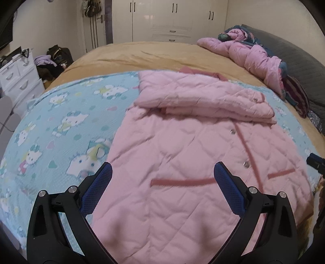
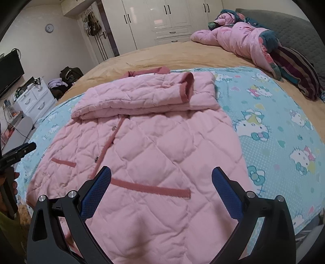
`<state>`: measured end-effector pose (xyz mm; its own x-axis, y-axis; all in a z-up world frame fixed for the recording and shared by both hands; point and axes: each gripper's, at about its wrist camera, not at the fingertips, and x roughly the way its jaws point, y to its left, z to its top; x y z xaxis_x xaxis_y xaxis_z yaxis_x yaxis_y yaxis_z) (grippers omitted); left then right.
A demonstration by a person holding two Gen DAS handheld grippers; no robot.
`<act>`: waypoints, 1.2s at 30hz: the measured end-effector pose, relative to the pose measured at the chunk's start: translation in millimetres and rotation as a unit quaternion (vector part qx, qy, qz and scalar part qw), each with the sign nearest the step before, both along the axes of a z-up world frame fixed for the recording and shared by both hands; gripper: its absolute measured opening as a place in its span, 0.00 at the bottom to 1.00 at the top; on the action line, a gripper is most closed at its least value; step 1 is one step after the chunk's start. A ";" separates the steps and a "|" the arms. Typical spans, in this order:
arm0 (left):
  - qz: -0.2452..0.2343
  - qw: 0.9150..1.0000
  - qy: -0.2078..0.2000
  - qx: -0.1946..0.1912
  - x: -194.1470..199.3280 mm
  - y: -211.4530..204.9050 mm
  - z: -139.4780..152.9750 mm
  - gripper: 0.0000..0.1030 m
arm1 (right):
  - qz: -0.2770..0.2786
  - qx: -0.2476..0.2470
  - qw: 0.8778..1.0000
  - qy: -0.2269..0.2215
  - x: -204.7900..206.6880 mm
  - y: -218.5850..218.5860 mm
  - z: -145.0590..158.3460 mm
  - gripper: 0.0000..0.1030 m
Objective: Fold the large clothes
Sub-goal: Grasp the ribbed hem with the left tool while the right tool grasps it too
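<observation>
Bedroom: a bed (image 1: pixel 162 52) under a tan cover is filling both views, with a blue cartoon-cat sheet (image 1: pixel 61 121) lying across its near half. White wardrobe (image 2: pixel 166 18) standing at the far wall; white drawers (image 1: pixel 18 75) at the left; a dark pile of bags and clothes (image 1: pixel 54 61) sitting beside them. A clock (image 2: pixel 49 28) and a TV (image 2: pixel 10 71) are showing in the right wrist view.

Item, main: pink quilted jacket (image 1: pixel 182 162), lying front-up on the sheet, snaps and two darker pocket strips showing. Its upper part is lying doubled over toward the hem (a sleeve with a darker cuff (image 2: pixel 185 86) is resting on top of the fold).

Item, other: a pink quilt (image 1: pixel 249 52) lying bunched near the grey headboard (image 1: pixel 294 54).

Left gripper (image 1: pixel 162 178): hanging over the jacket's lower half, fingers spread wide apart, holding nothing. Right gripper (image 2: pixel 161 182): likewise over the hem area, fingers wide apart, nothing between them.
</observation>
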<state>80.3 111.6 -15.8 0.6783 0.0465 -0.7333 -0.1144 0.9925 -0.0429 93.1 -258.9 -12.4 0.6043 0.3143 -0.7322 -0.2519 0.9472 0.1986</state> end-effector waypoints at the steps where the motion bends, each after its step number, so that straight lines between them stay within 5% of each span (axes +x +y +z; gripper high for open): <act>1: 0.001 1.000 0.004 0.003 -3.6 2.5 -4.1 0.91 | 0.000 0.001 1.000 0.004 -0.7 -1.9 -2.5 0.96; 9: 0.036 0.999 0.041 -0.001 -31.3 35.5 -32.5 0.91 | -0.001 -0.002 1.000 0.017 -9.2 -10.1 -13.4 0.96; 20: 0.037 0.992 0.102 -0.069 -63.1 61.7 -71.3 0.91 | 0.004 -0.005 0.999 0.032 -24.5 -22.6 -22.8 0.96; 27: 0.044 0.988 0.105 -0.100 -81.2 63.6 -88.9 0.91 | 0.007 -0.010 0.999 0.048 -40.0 -37.3 -29.1 0.96; 29: 0.042 0.988 0.098 -0.114 -85.5 63.2 -87.7 0.81 | 0.006 -0.008 0.998 0.056 -45.6 -42.4 -30.5 0.96; 34: 0.024 0.990 0.082 -0.112 -92.4 49.3 -78.8 0.34 | 0.018 -0.024 0.997 0.073 -65.0 -51.8 -34.0 0.96; 36: 0.017 0.991 0.074 -0.106 -92.7 44.8 -73.4 0.23 | 0.020 -0.026 0.996 0.085 -72.6 -55.2 -36.8 0.96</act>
